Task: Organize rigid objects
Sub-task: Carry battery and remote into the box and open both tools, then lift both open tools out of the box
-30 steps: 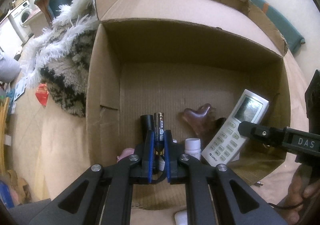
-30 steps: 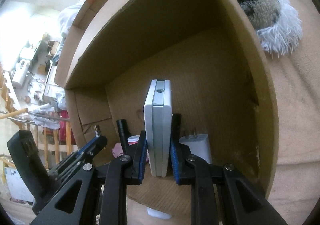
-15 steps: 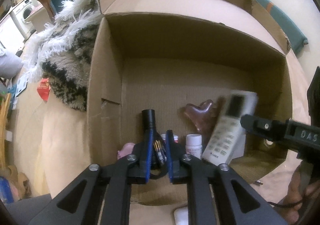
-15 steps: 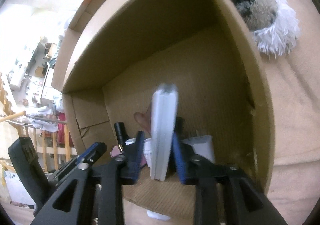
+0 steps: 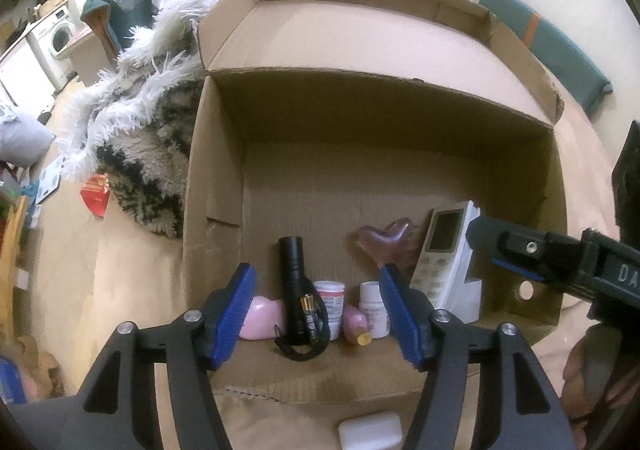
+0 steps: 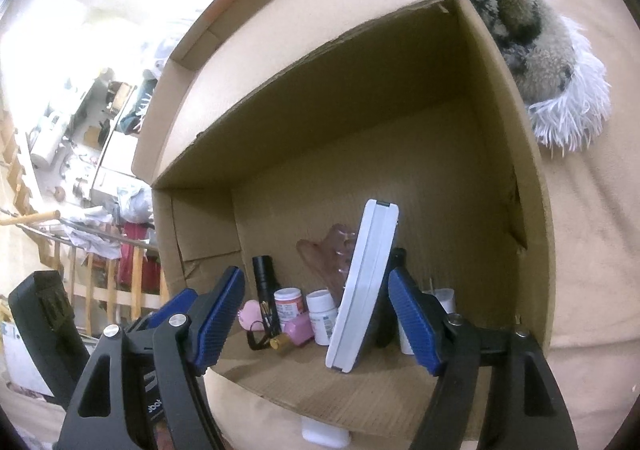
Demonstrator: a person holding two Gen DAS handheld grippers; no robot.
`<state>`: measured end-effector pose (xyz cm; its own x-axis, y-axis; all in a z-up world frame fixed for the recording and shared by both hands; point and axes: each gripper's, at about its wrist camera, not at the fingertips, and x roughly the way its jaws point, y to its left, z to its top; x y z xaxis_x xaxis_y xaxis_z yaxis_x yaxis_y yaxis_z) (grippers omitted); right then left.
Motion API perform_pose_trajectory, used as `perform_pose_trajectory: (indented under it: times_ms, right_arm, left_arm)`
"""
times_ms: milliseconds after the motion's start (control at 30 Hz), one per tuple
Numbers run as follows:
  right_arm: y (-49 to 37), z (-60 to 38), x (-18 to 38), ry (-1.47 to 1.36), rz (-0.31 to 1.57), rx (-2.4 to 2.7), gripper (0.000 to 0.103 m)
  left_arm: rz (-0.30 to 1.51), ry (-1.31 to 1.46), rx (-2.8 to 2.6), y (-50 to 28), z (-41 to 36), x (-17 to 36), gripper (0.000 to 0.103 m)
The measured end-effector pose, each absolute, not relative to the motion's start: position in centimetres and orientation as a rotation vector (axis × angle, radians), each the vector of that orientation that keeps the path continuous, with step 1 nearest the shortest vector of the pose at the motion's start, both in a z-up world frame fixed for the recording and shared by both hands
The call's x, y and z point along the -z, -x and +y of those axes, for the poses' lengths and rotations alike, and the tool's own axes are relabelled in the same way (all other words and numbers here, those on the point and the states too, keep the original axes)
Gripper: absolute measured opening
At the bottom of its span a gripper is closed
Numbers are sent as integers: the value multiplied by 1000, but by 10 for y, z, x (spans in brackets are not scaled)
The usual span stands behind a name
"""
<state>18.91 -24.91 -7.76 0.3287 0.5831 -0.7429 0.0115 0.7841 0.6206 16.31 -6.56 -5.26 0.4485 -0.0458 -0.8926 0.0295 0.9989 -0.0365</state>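
Box filling up, both claws letting go at once

Left gripper (image 5: 316,314) is opening with nothing pressed between its pads: the battery (image 5: 310,316) is lying just ahead of it against the black flashlight (image 5: 294,282) inside the cardboard box (image 5: 212,185). Right gripper (image 6: 316,310) is opening too, the white remote (image 6: 362,286) standing loose between its pads, leaning. One white bar (image 5: 370,430) is sitting outside, below the left claw, so probably not finished.

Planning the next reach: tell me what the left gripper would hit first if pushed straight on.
Probably the battery lying against the black flashlight on the box floor; both lie between the opening left gripper fingers. Depth is uncertain.
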Motion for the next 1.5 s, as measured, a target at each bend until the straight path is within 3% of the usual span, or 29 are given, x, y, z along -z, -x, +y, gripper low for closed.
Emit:
perform_pose_trajectory:
  times_ms: [767, 1500]
  right_arm:
    - [-114, -257, 44, -511, 1147, -377, 79]
    - [-51, -322, 106, -660, 1332, 65, 79]
  left_arm:
    - [1091, 86, -23, -96, -34, 22, 61]
    - [1309, 197, -34, -54, -60, 113, 61]
